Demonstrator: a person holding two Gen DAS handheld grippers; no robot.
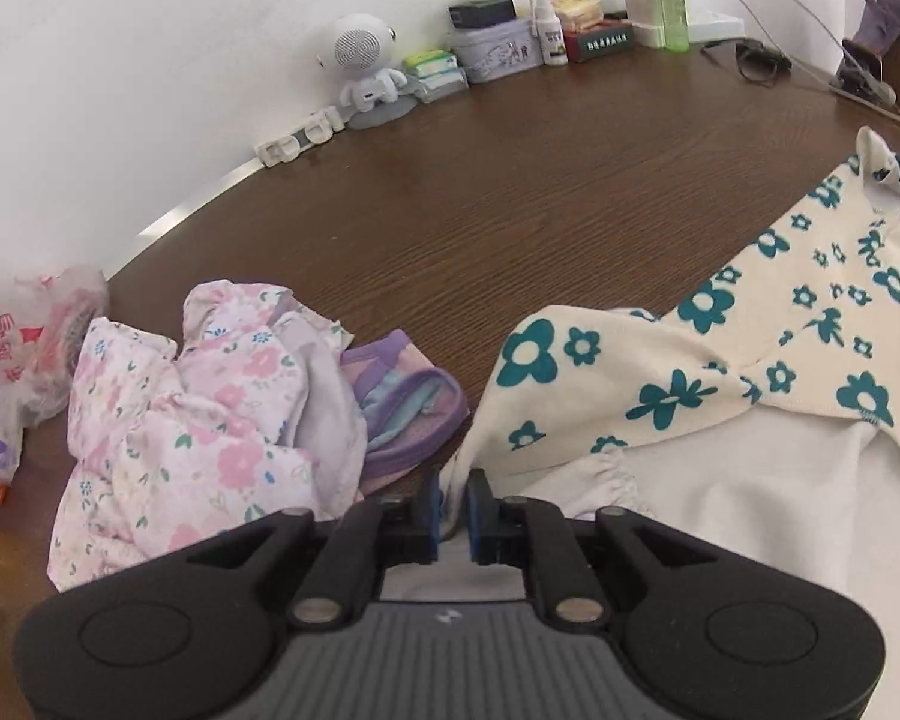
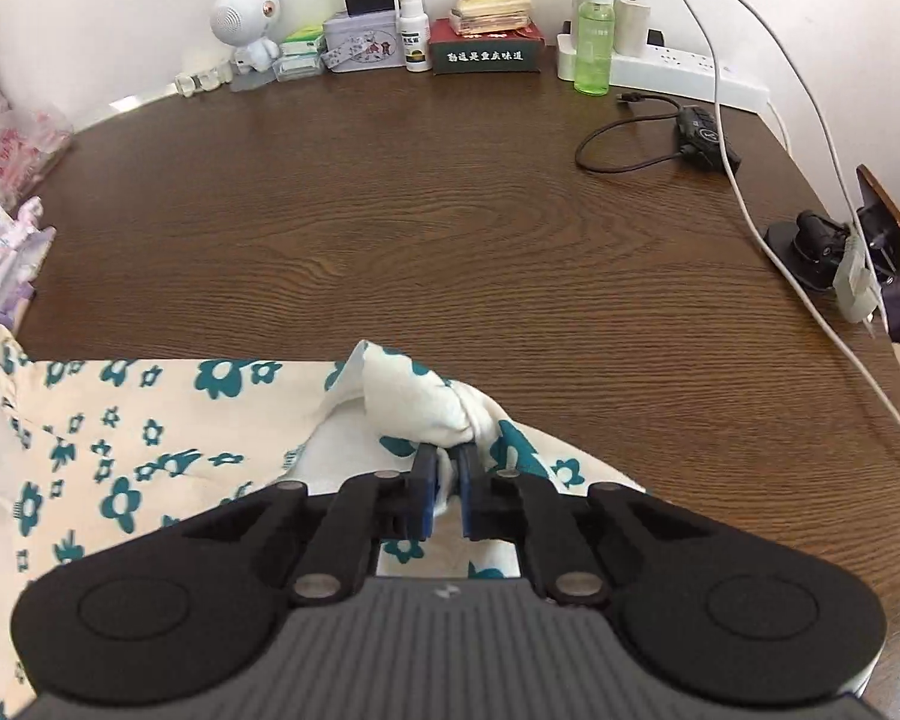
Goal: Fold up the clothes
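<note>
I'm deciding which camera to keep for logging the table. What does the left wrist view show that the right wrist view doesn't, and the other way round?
Only the left wrist view shows the left gripper clamping cloth and the purple-trimmed garment.

Only the right wrist view shows the right gripper pinching a bunched corner and the phone stand.

Both show the cream teal-flowered garment, the brown table, the white robot-shaped speaker and the green spray bottle.

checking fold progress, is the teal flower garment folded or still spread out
Mostly spread: the teal flower garment lies flat on the table, its ends pinched by both grippers.
</note>
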